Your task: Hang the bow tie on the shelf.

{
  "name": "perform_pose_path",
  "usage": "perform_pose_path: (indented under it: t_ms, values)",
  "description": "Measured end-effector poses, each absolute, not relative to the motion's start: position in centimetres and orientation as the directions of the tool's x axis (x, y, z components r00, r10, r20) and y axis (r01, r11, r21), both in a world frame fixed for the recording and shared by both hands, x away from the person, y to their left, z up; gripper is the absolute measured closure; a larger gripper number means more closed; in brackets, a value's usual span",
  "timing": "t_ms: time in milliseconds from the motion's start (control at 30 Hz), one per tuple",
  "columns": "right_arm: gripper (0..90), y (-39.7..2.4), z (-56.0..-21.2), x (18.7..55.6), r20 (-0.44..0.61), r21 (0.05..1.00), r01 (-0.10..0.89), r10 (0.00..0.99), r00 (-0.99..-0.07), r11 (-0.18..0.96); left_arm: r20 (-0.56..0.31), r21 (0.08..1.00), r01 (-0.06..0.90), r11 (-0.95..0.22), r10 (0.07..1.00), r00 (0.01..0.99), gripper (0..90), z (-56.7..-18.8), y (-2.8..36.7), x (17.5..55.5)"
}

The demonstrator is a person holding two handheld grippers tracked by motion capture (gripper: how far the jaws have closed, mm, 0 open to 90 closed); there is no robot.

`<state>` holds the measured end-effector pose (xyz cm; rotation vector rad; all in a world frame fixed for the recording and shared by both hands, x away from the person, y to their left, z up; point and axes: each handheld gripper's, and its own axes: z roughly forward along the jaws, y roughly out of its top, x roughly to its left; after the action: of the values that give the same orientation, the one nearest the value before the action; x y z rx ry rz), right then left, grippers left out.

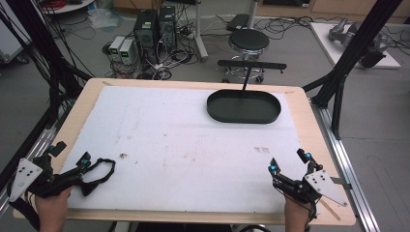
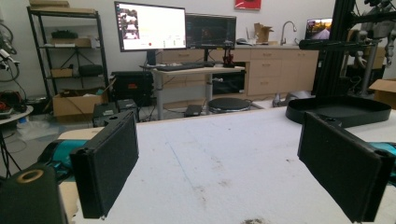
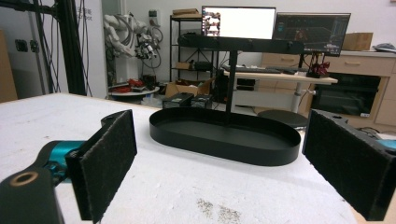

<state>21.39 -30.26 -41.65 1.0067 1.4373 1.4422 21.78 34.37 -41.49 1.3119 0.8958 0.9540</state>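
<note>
Two hand-held tools rest at the near edge of the bench point(image 1: 193, 145), the left tool point(image 1: 72, 155) and right tool point(image 1: 289, 162) both with jaws spread wide and gripping nothing. Ahead of the right tool, well apart from the left, sits a black oval tray point(image 1: 244, 107), empty. It looks rigid, light and smooth, so its raised rim point(image 3: 224, 151) seems the likeliest place to grip.
</note>
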Motion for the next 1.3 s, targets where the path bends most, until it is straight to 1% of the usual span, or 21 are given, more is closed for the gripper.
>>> perform_pose_path:
  t_ms: [133, 300, 433, 533, 600, 667, 733, 800, 933, 1033, 1067, 1100, 1267, 1300]
  values:
    - [9.1, -30.3, -41.6, 21.3, -0.027, 0.999, -0.031, 0.947, -0.321, 0.018, 0.005, 0.998, -0.054, 0.016, 0.930, 0.368, 12.9, -41.4, 34.3, 21.8]
    - [9.0, -30.4, -41.7, 21.4, -0.026, 0.999, -0.030, 0.947, -0.319, 0.018, 0.033, 0.999, -0.048, -0.015, 0.923, 0.384, 12.8, -40.8, 34.2, 21.7]
    - [9.0, -30.4, -41.7, 21.4, -0.031, 0.999, -0.026, 0.947, -0.320, 0.024, 0.060, 0.998, -0.018, -0.058, 0.907, 0.417, 12.9, -40.3, 33.9, 21.8]
    - [9.0, -30.4, -41.7, 21.4, -0.026, 1.000, -0.023, 0.947, -0.321, 0.020, 0.090, 0.993, 0.028, -0.116, 0.882, 0.462, 13.1, -39.9, 33.5, 21.8]
    - [9.1, -30.4, -41.7, 21.4, -0.033, 0.999, -0.026, 0.947, -0.320, 0.026, 0.100, 0.990, 0.044, -0.137, 0.876, 0.472, 13.1, -39.8, 33.4, 21.8]
    - [9.0, -30.4, -41.7, 21.4, -0.033, 0.999, -0.026, 0.947, -0.320, 0.026, 0.108, 0.983, 0.074, -0.168, 0.856, 0.505, 13.3, -39.7, 33.2, 21.9]
    - [9.1, -30.4, -41.8, 21.4, -0.033, 0.999, -0.023, 0.947, -0.320, 0.027, 0.121, 0.967, 0.122, -0.225, 0.821, 0.558, 14.9, -39.8, 32.8, 22.0]
    - [9.1, -30.4, -41.8, 21.4, -0.033, 0.999, -0.022, 0.947, -0.321, 0.028, 0.128, 0.960, 0.133, -0.247, 0.808, 0.575, 17.4, -39.9, 32.7, 22.0]
    - [9.0, -30.4, -41.8, 21.4, -0.035, 0.999, -0.022, 0.947, -0.321, 0.030, 0.105, 0.931, 0.210, -0.299, 0.768, 0.632, 19.5, -40.3, 32.4, 22.3]
    - [9.1, -30.3, -41.8, 21.4, -0.034, 0.999, -0.020, 0.947, -0.320, 0.029, 0.101, 0.917, 0.236, -0.321, 0.761, 0.641, 21.9, -40.6, 32.3, 22.4]
    - [9.0, -30.3, -41.8, 21.5, -0.035, 0.999, -0.019, 0.947, -0.319, 0.031, 0.096, 0.903, 0.262, -0.341, 0.755, 0.649, 23.3, -40.8, 32.2, 22.5]
    - [9.0, -30.3, -41.8, 21.5, -0.035, 0.999, -0.019, 0.947, -0.319, 0.031, 0.096, 0.903, 0.262, -0.341, 0.755, 0.649, 23.7, -40.8, 32.2, 22.5]
    - [9.0, -30.2, -41.9, 21.5, -0.038, 0.999, -0.014, 0.946, -0.322, 0.036, 0.069, 0.867, 0.334, -0.371, 0.753, 0.655, 24.1, -41.6, 31.8, 23.0]
    - [9.1, -30.1, -42.0, 21.5, -0.038, 0.999, -0.012, 0.946, -0.322, 0.036, 0.070, 0.859, 0.344, -0.379, 0.753, 0.655, 25.4, -41.8, 31.7, 23.1]
